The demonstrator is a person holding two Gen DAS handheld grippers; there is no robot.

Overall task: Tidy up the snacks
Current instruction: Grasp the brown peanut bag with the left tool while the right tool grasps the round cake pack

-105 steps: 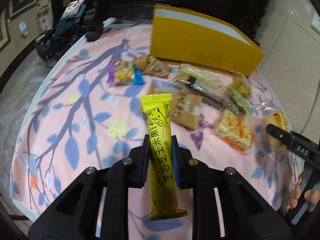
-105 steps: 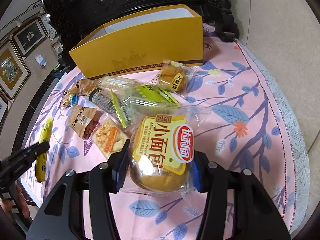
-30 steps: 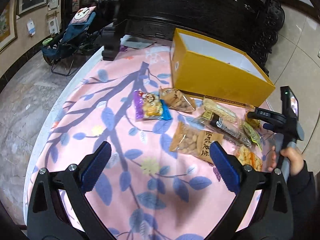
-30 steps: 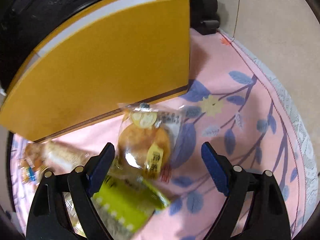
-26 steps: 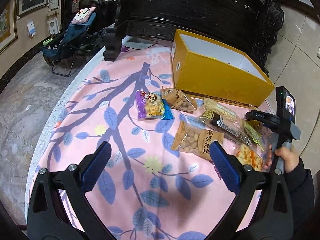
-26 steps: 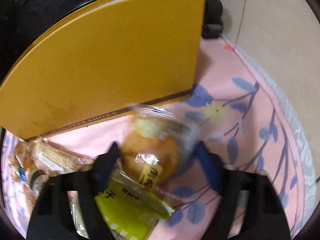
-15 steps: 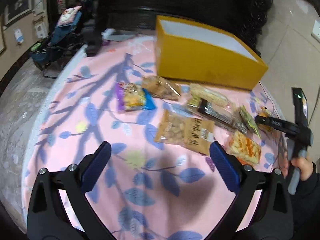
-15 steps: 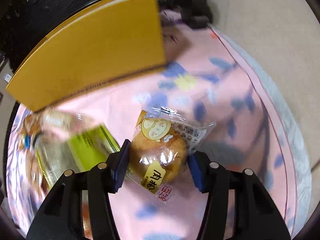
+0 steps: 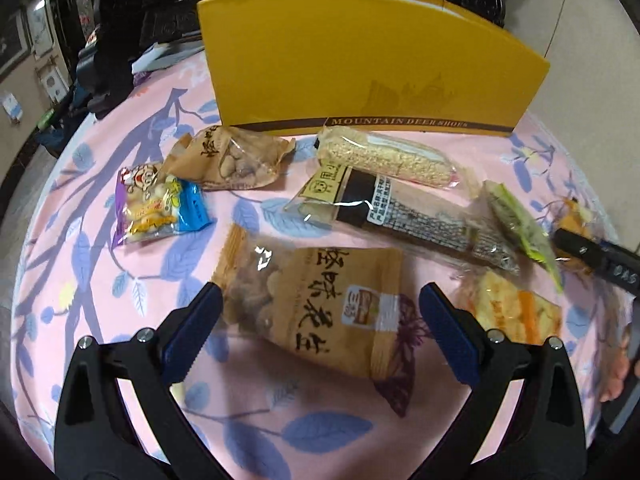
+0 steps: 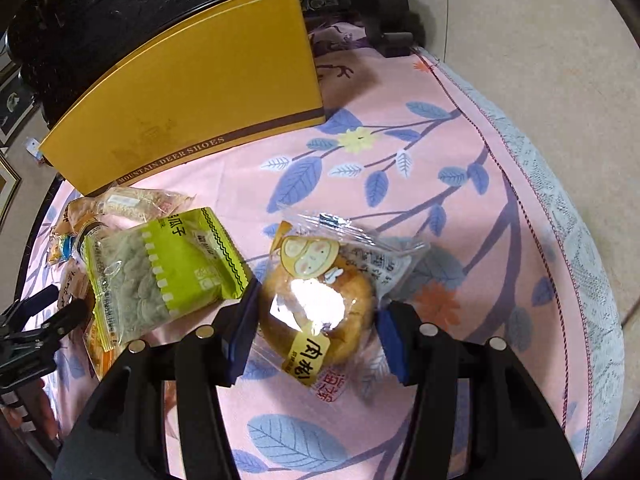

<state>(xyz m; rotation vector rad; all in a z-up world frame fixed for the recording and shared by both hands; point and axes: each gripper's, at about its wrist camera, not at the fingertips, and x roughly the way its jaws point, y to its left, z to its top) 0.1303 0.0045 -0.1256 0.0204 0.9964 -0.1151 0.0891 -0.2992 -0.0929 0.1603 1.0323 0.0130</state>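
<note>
My left gripper (image 9: 318,326) is open, its jaws on either side of a brown peanut packet (image 9: 316,304) lying on the pink cloth. My right gripper (image 10: 316,332) is shut on a round bun in a clear wrapper (image 10: 320,300); it also shows at the right edge of the left wrist view (image 9: 592,258). A yellow shoe box (image 9: 368,64) stands at the back, also in the right wrist view (image 10: 200,108). Other snacks lie in front of the box: a rice bar (image 9: 388,158), a dark long packet (image 9: 404,210), a green seed packet (image 10: 160,272).
A purple and blue snack bag (image 9: 156,206), a second brown peanut packet (image 9: 236,158) and an orange cracker pack (image 9: 512,312) lie on the flowered cloth (image 10: 460,184). The table edge runs along the right (image 10: 580,248). Dark carved furniture (image 10: 120,4) stands behind the box.
My left gripper let go of the yellow bar earlier, moved down and forward, and now straddles the brown peanut packet. My right gripper closed on the round bun and drew back from the box.
</note>
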